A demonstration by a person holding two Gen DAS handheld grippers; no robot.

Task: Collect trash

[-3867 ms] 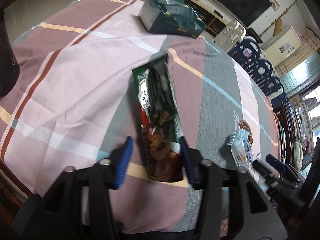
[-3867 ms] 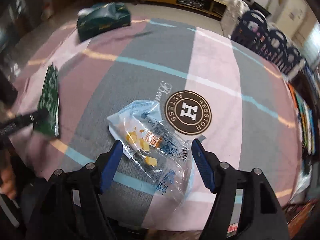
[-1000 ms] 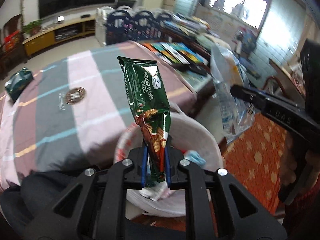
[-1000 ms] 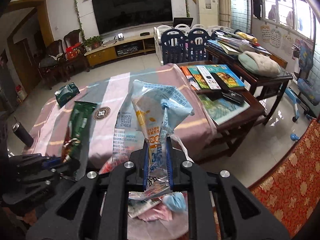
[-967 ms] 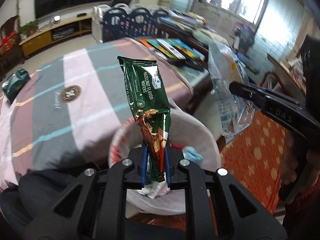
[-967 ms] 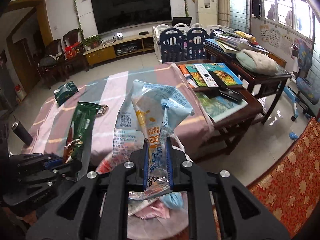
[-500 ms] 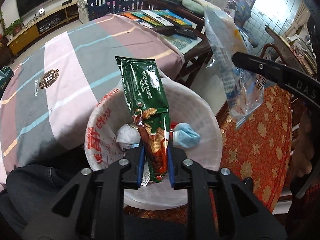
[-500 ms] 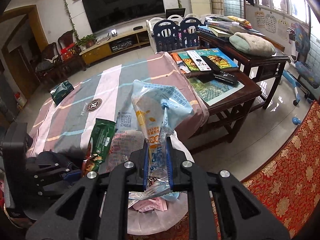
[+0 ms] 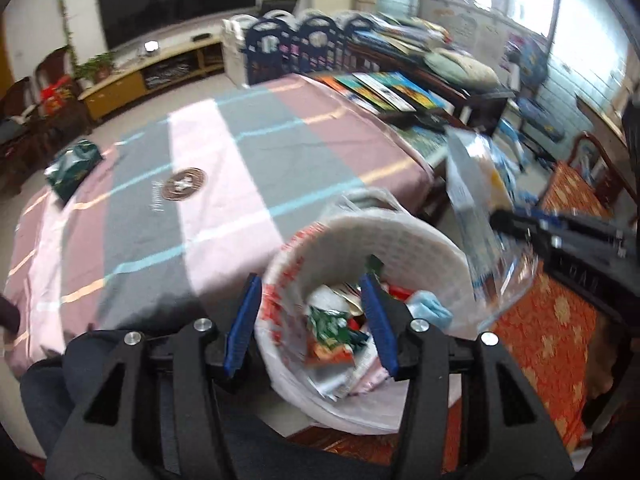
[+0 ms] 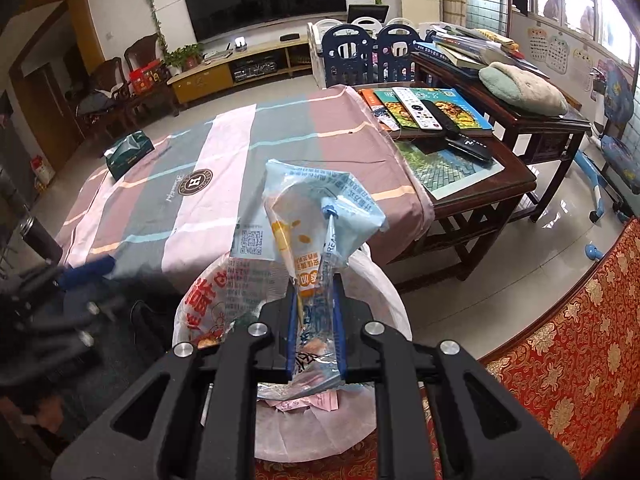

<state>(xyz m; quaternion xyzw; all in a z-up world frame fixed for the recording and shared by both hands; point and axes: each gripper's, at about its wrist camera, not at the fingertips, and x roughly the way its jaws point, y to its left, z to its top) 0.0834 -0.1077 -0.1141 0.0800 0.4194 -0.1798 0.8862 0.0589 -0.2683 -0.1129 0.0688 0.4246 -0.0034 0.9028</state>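
Observation:
A white bin (image 9: 400, 240) lined with a plastic bag stands on the floor beside the table. My left gripper (image 9: 310, 320) is open and empty just above the bin's near rim. The green wafer wrapper (image 9: 332, 332) lies inside the bin among other trash. My right gripper (image 10: 314, 332) is shut on a clear blue-printed plastic bag (image 10: 316, 216) and holds it upright over the bin (image 10: 384, 284). That bag also shows in the left wrist view (image 9: 476, 208), to the right of the bin.
A table with a striped pink and grey cloth (image 9: 200, 184) lies beyond the bin, with a green tissue pack (image 9: 72, 166) at its far left. A dark wooden side table (image 10: 460, 160) with books and remotes stands to the right. A red patterned rug (image 10: 560, 340) covers the floor.
My left gripper has opened and the green wafer wrapper has dropped into the bin. My right gripper still holds the clear bag and has moved closer over the bin.

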